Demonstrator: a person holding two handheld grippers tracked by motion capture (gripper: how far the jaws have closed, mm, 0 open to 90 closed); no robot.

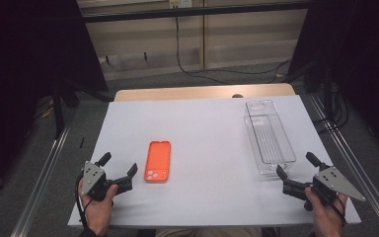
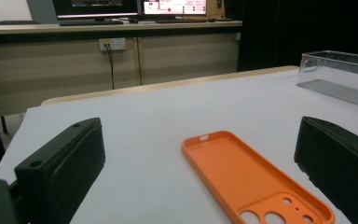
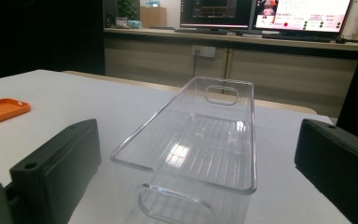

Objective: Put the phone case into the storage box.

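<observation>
On the white table top [image 1: 207,148], which takes up most of the high view, a long clear plastic bin [image 1: 269,137] lies toward the right side with its length running away from the person. It is empty and see-through, with a ribbed floor, rounded rim and an oval handle cut-out in each short end wall. From the right gripper view it sits straight ahead, its near end between the two black jaws but not touched by them.

Left of the middle lies an orange phone case [image 1: 158,161], flat on the table, hollow side up, its camera opening at the end nearest the person. It stands well apart from the bin. In the left gripper view the raised lip around its edge and three round holes in the camera corner are plain to see, and the case lies ahead of the jaws, toward the right one, without contact.

At the near left edge, the person's left hand [image 1: 96,205] holds the left gripper [image 1: 118,168] low over the table, pointing forward and slightly right toward the case. Its jaws are spread wide with nothing between them.

At the near right corner, the right hand [image 1: 325,207] holds the right gripper [image 1: 296,165] pointing forward and to the left at the bin's near end. Its jaws likewise stand wide apart and grip nothing.
</observation>
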